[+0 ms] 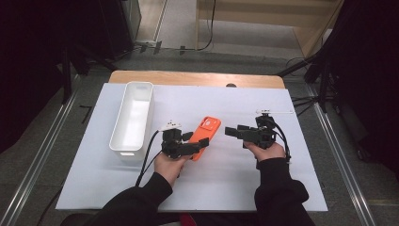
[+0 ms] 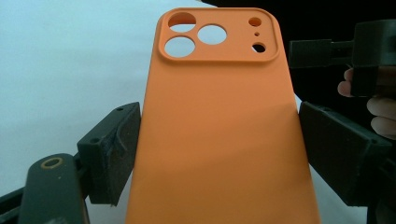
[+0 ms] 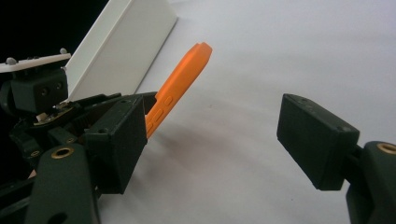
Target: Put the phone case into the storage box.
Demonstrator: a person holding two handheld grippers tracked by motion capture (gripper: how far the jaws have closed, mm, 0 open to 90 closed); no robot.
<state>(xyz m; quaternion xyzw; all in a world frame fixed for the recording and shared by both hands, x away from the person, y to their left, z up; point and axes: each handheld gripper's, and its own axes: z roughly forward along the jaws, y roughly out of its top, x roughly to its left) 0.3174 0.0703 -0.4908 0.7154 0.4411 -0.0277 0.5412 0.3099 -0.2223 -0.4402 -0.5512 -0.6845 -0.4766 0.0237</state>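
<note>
Jaws of the left gripper clamp the lower sides of the orange phone case, its long axis pointing toward 1 o'clock above the white mat, while the right gripper, jaws apart and empty, waits at 3 o'clock.

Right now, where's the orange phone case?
In the high view the orange phone case sits mid-table, just right of the white bin, gripped at its near end by the left tool, its far end raised off the white sheet.
</note>
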